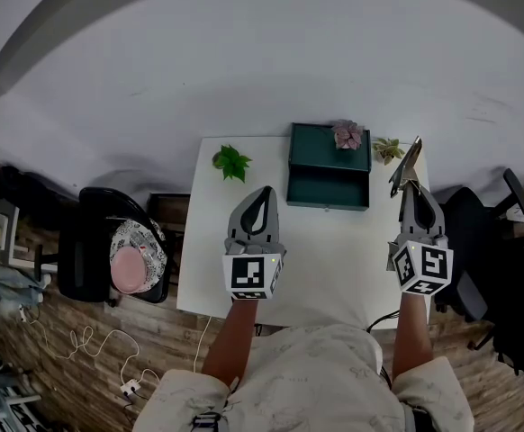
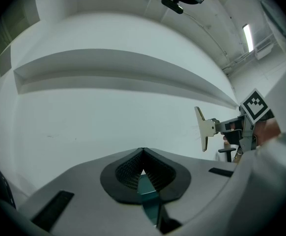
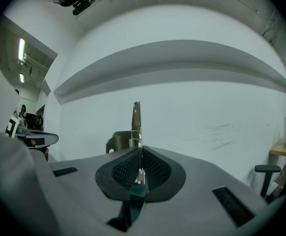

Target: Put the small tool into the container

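**Small tool pinched at the table's right edge, container off at 9 o'clock**

The small tool (image 1: 407, 165) is a thin metal piece clamped edge-on between the pressed-together jaws of the right gripper (image 1: 412, 185). In the right gripper view it stands straight up out of the pads, with a coiled spring just beside it. In the head view its long axis runs from the jaws toward 1 o'clock, free end farthest from the person. It hangs over the far right corner of the white table (image 1: 334, 259), close to the right edge.

The left gripper (image 1: 264, 191) has its 2 jaws brought together on nothing. It sits over the table's middle, pointing to 12 o'clock.

The green container (image 1: 316, 187) lies at 9 o'clock from the tool, against the table's far edge, its open part facing the person. A pink potted plant (image 1: 347, 134) sits on its back right corner. A small pale plant (image 1: 387, 148) stands between container and tool, just beside the tool's tip. A green leafy plant (image 1: 232, 162) stands at the far left corner.

The tabletop between grippers and container is bare white. Off the table, a black chair (image 1: 100, 241) with a pink cushion stands at 9 o'clock. An office chair (image 1: 501, 241) crowds the right edge at 3 o'clock.
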### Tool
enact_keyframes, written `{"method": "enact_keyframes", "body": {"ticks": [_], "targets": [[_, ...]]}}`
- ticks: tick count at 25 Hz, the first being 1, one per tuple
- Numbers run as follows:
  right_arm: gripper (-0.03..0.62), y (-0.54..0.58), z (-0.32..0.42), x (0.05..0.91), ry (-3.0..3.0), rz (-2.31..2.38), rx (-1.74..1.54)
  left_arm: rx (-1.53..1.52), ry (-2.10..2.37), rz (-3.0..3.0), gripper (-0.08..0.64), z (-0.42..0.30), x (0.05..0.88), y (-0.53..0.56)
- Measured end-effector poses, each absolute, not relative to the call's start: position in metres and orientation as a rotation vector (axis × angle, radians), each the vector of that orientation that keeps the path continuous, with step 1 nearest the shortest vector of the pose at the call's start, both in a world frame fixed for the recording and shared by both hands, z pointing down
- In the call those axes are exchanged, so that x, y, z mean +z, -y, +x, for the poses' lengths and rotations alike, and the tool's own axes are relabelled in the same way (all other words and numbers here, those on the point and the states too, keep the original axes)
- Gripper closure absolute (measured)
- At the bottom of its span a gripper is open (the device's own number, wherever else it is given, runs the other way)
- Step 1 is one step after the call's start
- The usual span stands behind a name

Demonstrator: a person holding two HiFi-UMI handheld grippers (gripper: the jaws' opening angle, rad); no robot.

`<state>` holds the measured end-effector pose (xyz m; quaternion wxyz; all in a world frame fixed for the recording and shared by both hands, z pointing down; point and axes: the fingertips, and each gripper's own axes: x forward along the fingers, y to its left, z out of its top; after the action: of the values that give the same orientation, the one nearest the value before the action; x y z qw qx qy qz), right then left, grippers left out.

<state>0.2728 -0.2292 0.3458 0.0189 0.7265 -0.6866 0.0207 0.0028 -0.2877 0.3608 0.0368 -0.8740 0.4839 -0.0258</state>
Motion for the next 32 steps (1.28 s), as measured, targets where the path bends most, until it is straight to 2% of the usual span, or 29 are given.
{"method": "enact_keyframes", "body": {"ticks": [32], "targets": [[0.578,0.271,0.253,0.349,2.113,1.991,-0.12,-0.108,-1.555,-2.712,0.555,0.009,0.394,0.3]]}}
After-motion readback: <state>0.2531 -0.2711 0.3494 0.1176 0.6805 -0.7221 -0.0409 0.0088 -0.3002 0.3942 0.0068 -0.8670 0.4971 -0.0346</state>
